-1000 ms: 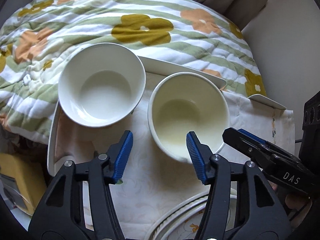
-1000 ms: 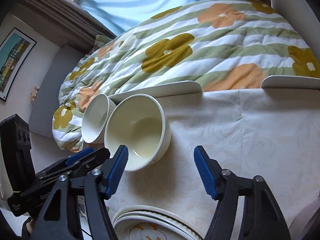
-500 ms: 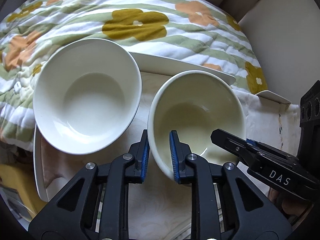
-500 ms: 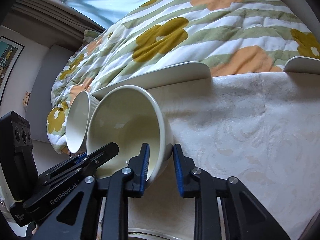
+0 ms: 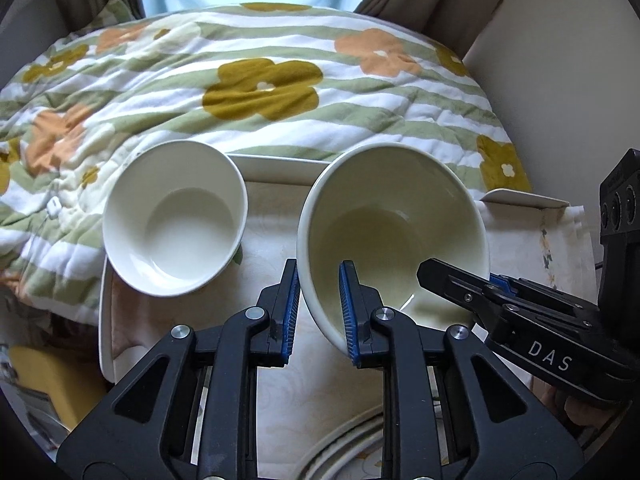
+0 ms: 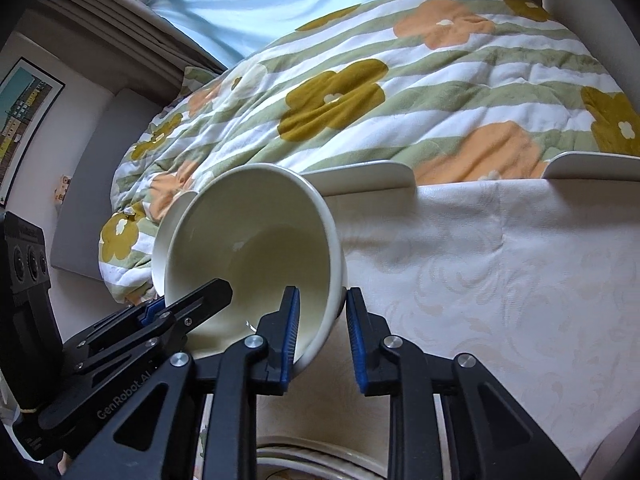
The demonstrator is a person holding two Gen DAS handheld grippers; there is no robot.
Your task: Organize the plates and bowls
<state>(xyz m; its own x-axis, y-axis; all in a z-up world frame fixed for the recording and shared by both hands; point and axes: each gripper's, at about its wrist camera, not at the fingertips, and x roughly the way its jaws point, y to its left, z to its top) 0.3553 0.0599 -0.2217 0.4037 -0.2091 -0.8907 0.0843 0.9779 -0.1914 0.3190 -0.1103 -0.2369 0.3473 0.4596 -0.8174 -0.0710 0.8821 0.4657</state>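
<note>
A cream bowl (image 5: pixel 392 224) is held off the table, tilted. My left gripper (image 5: pixel 318 308) is shut on its near-left rim. My right gripper (image 6: pixel 322 332) is shut on its right rim; it also shows in the left wrist view (image 5: pixel 492 284). The same cream bowl (image 6: pixel 256 256) fills the right wrist view, with my left gripper (image 6: pixel 160 312) at its left. A white bowl (image 5: pixel 174 224) stands on the table to the left; its edge (image 6: pixel 172 220) peeks out behind the cream bowl. Stacked plates (image 5: pixel 348 456) lie at the near edge.
The table has a cream patterned cloth (image 6: pixel 480 280) and raised white edges (image 5: pixel 280 168). A flowered quilt (image 5: pixel 260 88) lies beyond it. The plates' rim also shows at the bottom of the right wrist view (image 6: pixel 328 460).
Both grippers closed on the cream bowl's rim, and it has risen and tilted off the cloth. The white bowl has stayed in place.
</note>
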